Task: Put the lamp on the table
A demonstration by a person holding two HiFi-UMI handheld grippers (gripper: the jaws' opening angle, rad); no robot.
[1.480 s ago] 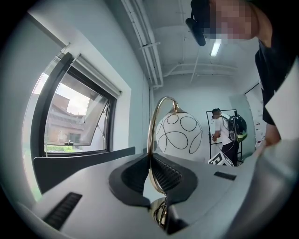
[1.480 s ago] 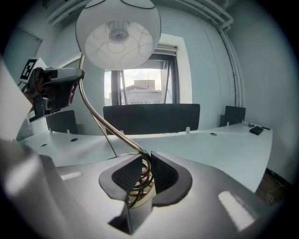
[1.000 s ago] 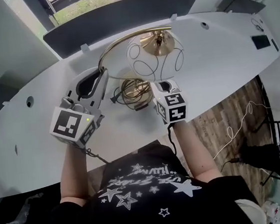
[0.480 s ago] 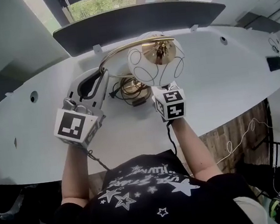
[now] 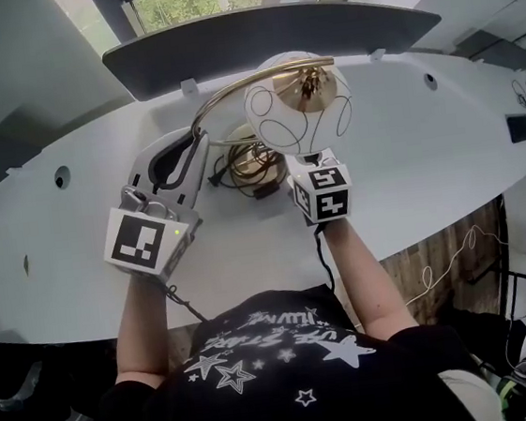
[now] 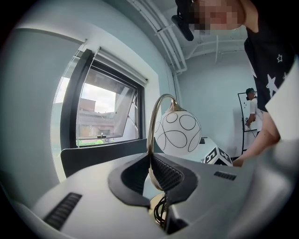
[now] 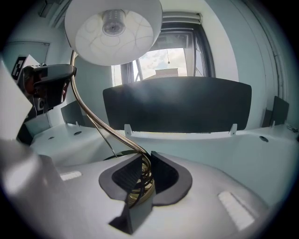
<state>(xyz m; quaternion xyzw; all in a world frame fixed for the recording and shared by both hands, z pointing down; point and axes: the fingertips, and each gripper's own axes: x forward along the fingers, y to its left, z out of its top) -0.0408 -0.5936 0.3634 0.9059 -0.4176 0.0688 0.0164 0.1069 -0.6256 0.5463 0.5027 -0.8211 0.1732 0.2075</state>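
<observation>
Lamp (image 5: 262,120): above the middle of the desk (image 5: 427,158), near its far edge, held by both hand-held grippers.
Shade (image 5: 300,106): a white globe with thin ring markings, hanging from the top of the stem, above the right hand-held gripper.
Stem (image 6: 150,135): a brass tube that rises, arches over and ends at the shade.
Base: low over the desk under the shade, with the dark cord (image 5: 239,165) coiled around it. Whether it touches the desk cannot be told.
Left hand-held gripper (image 5: 191,156): jaws closed on the rising part of the stem.
Right hand-held gripper (image 7: 145,170): jaws closed on the foot of the stem, just above the base, with loops of cord beside them.
Panel (image 5: 271,34): a dark screen standing along the far edge of the desk.
Window (image 6: 103,116): behind the panel, tilted open.
</observation>
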